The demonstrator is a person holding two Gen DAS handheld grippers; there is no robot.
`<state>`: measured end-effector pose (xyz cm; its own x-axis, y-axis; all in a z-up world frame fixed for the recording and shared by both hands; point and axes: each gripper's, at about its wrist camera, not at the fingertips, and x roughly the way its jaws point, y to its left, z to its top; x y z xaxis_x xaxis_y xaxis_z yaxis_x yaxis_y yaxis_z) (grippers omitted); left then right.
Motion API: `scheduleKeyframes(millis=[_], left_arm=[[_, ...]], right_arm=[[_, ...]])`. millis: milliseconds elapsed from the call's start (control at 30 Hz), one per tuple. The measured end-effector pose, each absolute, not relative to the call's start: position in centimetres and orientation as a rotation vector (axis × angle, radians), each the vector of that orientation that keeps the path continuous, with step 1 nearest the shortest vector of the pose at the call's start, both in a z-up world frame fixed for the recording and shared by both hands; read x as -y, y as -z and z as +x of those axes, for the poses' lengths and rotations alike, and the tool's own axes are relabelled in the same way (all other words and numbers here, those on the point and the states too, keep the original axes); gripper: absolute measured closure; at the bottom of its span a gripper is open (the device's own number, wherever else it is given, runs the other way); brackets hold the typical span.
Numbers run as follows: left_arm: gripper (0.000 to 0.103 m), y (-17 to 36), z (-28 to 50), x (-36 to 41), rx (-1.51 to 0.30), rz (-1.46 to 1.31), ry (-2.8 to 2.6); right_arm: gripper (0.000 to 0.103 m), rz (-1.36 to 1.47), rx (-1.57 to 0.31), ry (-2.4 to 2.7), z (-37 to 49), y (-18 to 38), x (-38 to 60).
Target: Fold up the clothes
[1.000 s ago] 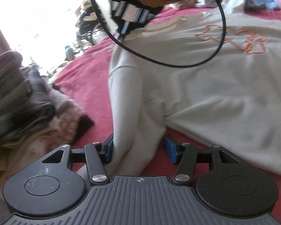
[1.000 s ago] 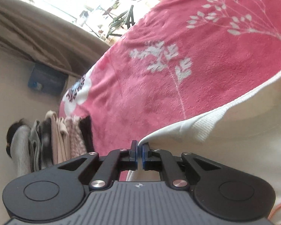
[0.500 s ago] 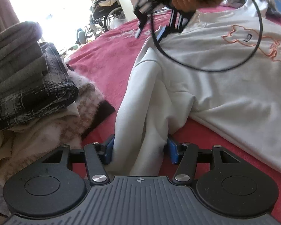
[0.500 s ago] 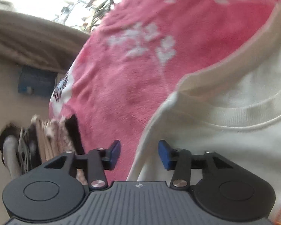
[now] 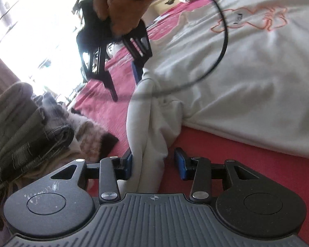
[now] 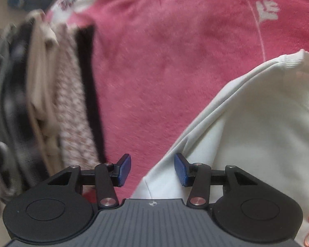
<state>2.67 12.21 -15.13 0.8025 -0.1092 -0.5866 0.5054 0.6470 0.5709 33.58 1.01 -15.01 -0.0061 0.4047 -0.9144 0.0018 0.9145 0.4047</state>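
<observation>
Cream sweatshirt (image 5: 247, 78) of soft, smooth knit lies spread flat on a fuzzy pink blanket (image 6: 175, 72) printed with white leaf sprigs; an orange outline design (image 5: 255, 18) marks its chest. One sleeve (image 5: 148, 127) runs down in rumpled, rounded folds toward the left gripper (image 5: 153, 163), whose blue ribbed pads stand released on either side of it, one pad touching the cloth, the other just apart from it.

In the right wrist view the right gripper (image 6: 152, 169) is also spread wide, holding nothing; its jaws hover over the sweatshirt's shoulder edge, where a ribbed collar band (image 6: 292, 60) curves along the top. Seen from the left wrist view, a hand (image 5: 123, 6) grips that gripper's black body above the shoulder, and a thin black cable (image 5: 223, 47) loops across the shirt.

Beside the sleeve sits a stack of folded clothes (image 5: 24, 127): grey ribbed knit, dark plaid weave, and a fluffy beige patterned piece, blurred in the right wrist view.
</observation>
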Motion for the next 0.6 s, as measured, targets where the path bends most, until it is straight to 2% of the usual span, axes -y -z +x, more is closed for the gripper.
scheduleKeyframes(millis=[333, 400, 600], left_arm=[[0.064, 15.5, 1.1, -11.0, -0.494, 0.842, 0.39], [0.064, 15.5, 1.0, -10.8, -0.483, 0.852, 0.388], [0.064, 16.1, 0.6, -10.0, -0.451, 0.88, 0.36]], right_arm=[[0.055, 0.239, -1.617, -0.278, 34.3, 16.2, -2.5], [0.07, 0.165, -1.607, -0.266, 34.0, 15.9, -3.0], [0.096, 0.11, -1.477, -0.268, 31.6, 14.4, -2.5]])
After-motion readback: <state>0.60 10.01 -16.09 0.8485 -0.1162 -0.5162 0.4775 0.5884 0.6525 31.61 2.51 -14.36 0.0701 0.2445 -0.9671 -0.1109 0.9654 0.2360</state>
